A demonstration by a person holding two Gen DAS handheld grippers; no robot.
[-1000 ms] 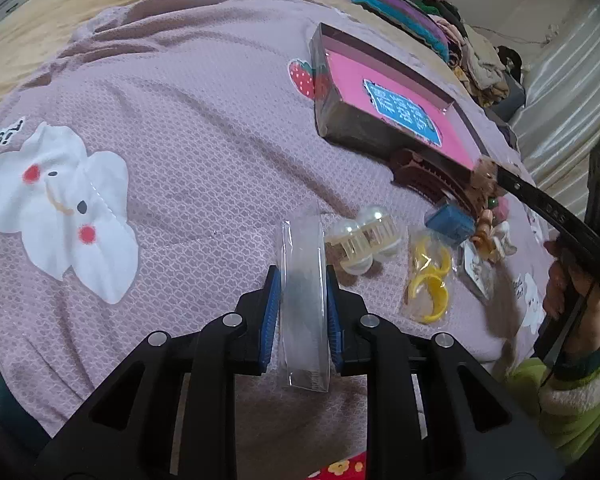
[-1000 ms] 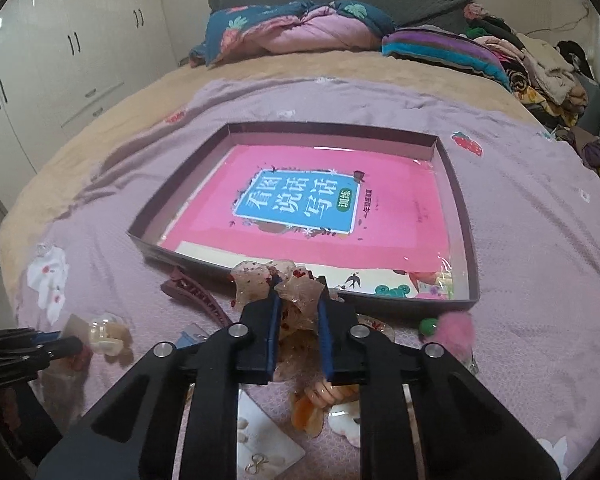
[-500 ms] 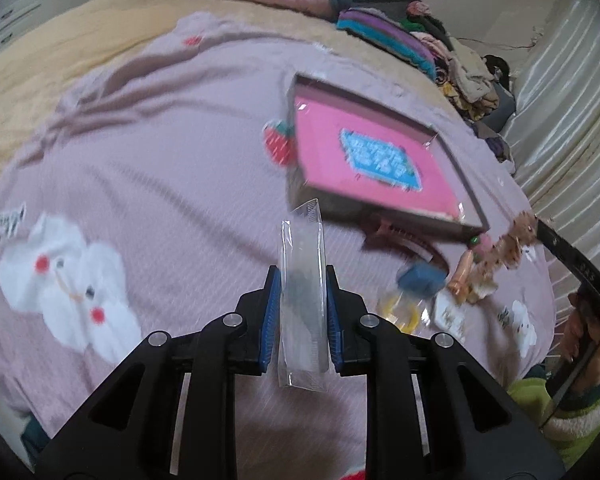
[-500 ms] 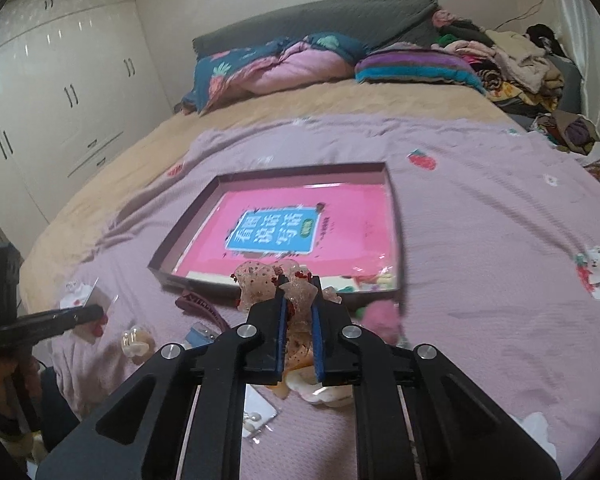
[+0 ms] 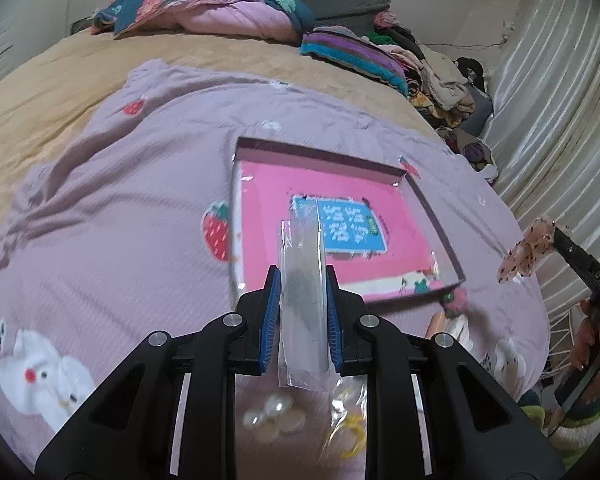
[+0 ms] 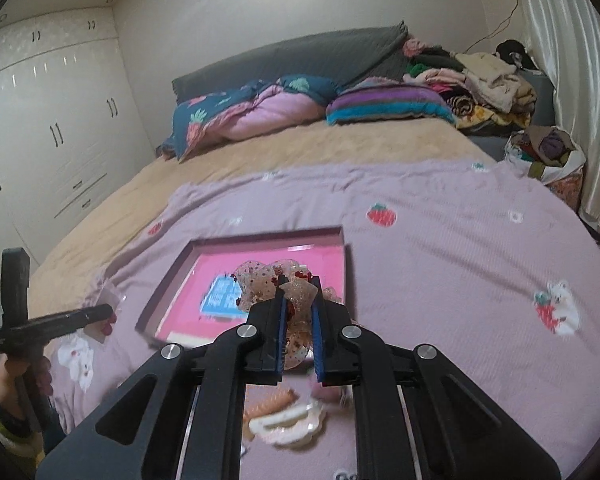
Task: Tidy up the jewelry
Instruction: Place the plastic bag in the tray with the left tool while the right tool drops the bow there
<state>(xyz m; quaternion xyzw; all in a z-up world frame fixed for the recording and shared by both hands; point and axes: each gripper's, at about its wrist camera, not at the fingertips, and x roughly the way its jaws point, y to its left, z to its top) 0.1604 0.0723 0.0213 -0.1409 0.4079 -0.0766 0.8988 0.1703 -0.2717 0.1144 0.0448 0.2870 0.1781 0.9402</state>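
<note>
My left gripper [image 5: 303, 280] is shut on a clear plastic packet [image 5: 303, 320] and holds it in the air above the near edge of a shallow box [image 5: 440, 220] with a pink floor and a blue label. My right gripper [image 6: 298, 292] is shut on a translucent speckled bow hair clip [image 6: 268, 284], held above the same box [image 6: 172, 276]. The bow also shows at the right of the left wrist view [image 5: 528, 248]. The left gripper shows at the left of the right wrist view [image 6: 104, 314].
On the lilac blanket [image 5: 120, 220] near the box lie pale round clips [image 5: 272, 420], a yellow clip in a bag [image 5: 348, 420], a pink pompom [image 5: 456, 300], and orange and white clips [image 6: 284, 416]. Pillows and folded clothes [image 6: 480, 80] lie at the bed's head.
Both grippers have risen and tilted up with their loads. The box now lies lower and nearer the middle of each view, and the loose clips have slid beneath the fingers.
</note>
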